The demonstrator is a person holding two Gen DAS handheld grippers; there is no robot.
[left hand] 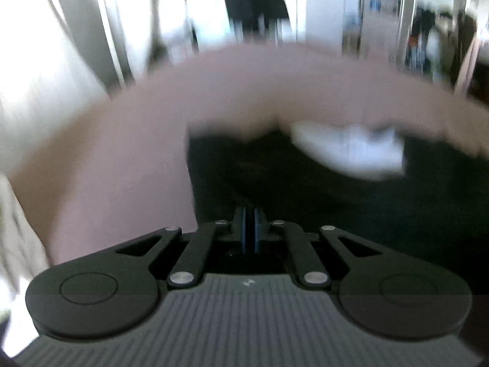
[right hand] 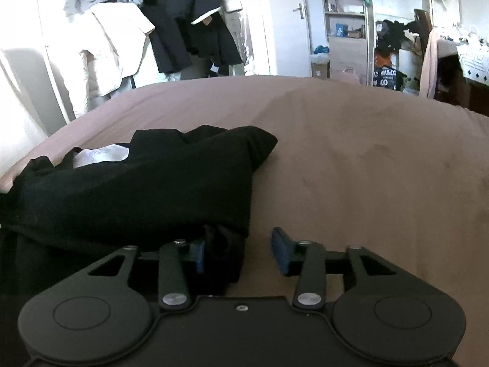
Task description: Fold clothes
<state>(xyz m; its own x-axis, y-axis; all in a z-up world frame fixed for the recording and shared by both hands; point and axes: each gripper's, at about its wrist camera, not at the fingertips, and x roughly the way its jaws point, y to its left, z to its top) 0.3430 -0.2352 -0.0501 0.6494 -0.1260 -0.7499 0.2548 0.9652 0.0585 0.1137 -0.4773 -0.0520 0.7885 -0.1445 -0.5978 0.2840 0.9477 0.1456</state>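
Observation:
A black garment [right hand: 146, 180] lies bunched on a pinkish-brown bed [right hand: 366, 159], with a white patch [right hand: 101, 156] showing at its far left. My right gripper [right hand: 241, 250] is open at the garment's near right corner; black cloth lies between its blue pads [right hand: 279, 249]. The left wrist view is motion-blurred. There my left gripper [left hand: 250, 223] is shut, its blue pads pressed together at the edge of the black garment [left hand: 305, 189]; whether cloth is pinched between them does not show. A white patch [left hand: 351, 150] shows on the garment beyond.
Clothes hang on a rack [right hand: 171, 21] beyond the bed's far edge. A white door [right hand: 290, 21], shelves [right hand: 345, 30] and cluttered furniture [right hand: 394, 55] stand at the back right. The bed surface to the right of the garment is bare.

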